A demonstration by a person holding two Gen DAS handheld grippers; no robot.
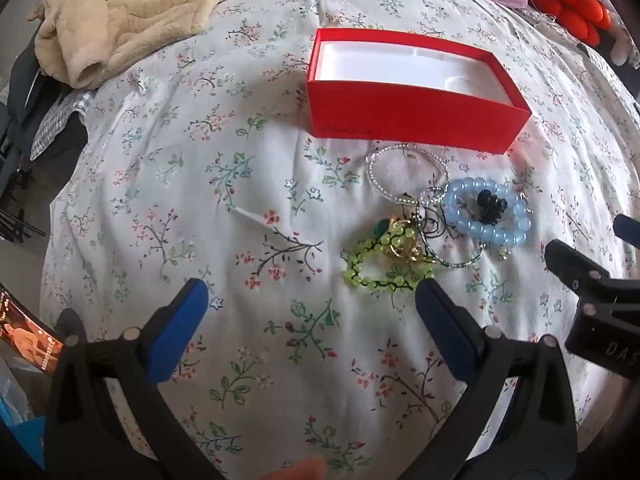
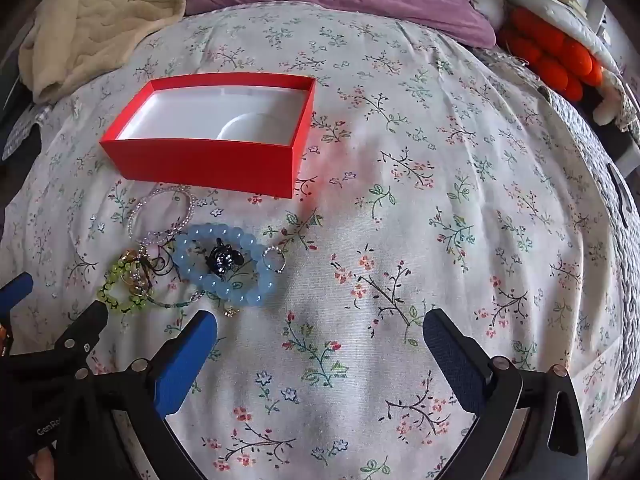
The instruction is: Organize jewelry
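- Left gripper [image 1: 312, 300]: jaws wide apart, nothing between them, above the flowered bedsheet [image 1: 160, 208].
- Right gripper [image 2: 320, 328]: jaws likewise wide, holding nothing.
- Jewelry heap: blue bead bracelet [image 2: 224, 268], green bead bracelet [image 1: 380, 264] and clear bead bracelet [image 1: 404, 176], lying on the sheet just in front of the red box [image 1: 416, 120].
- Box: open, white-lined, holding no jewelry.

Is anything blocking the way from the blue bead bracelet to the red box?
Only partly. The clear bead ring lies on the bedspread between the blue bead bracelet and the red box. The box is open and empty, so lifting over works.
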